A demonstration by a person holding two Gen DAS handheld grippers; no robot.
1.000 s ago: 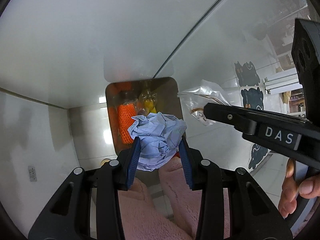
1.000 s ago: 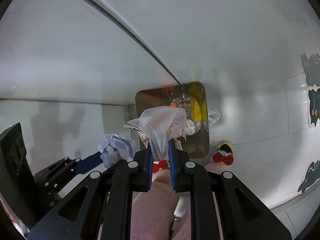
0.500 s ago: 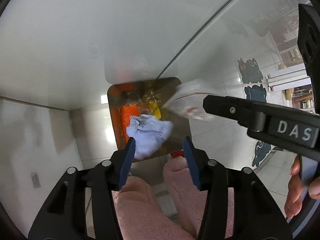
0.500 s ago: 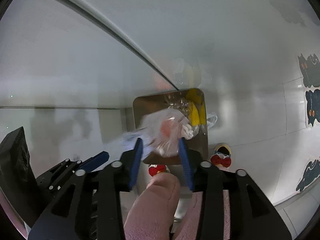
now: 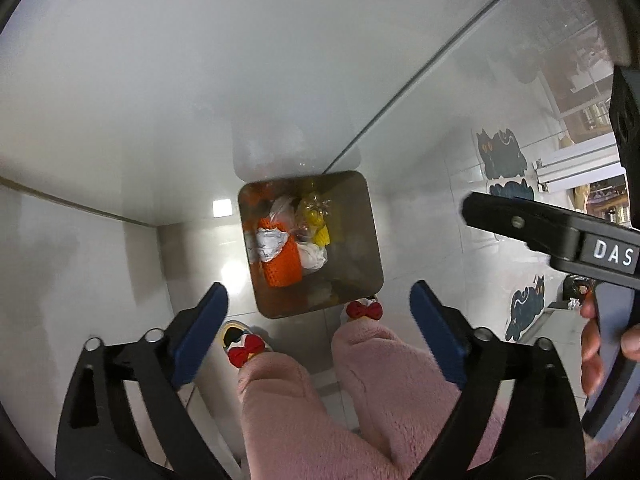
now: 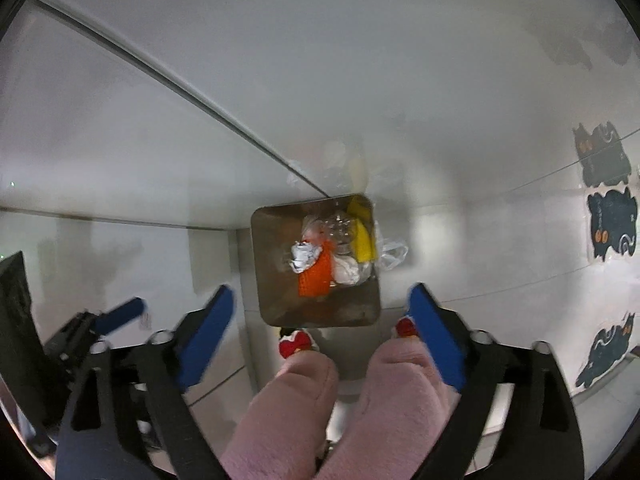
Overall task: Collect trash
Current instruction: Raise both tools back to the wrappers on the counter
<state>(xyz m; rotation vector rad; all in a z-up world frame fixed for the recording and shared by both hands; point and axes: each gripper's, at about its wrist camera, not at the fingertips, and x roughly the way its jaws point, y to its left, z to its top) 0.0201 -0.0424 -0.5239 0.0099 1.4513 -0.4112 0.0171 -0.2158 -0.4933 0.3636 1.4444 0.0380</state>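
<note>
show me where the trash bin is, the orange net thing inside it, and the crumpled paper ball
trash bin (image 5: 370, 240), left wrist view, on its right inner wall.
orange mesh sleeve (image 5: 282, 268), left wrist view, on its lower half.
crumpled paper ball (image 6: 303, 255), right wrist view, on its middle.

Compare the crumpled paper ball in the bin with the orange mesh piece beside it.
The crumpled paper ball is pale grey-white and wrinkled into a lump; the orange mesh piece is bright orange, netted and longer. The ball lies partly on top of the mesh. Both sit inside the metal bin.
</note>
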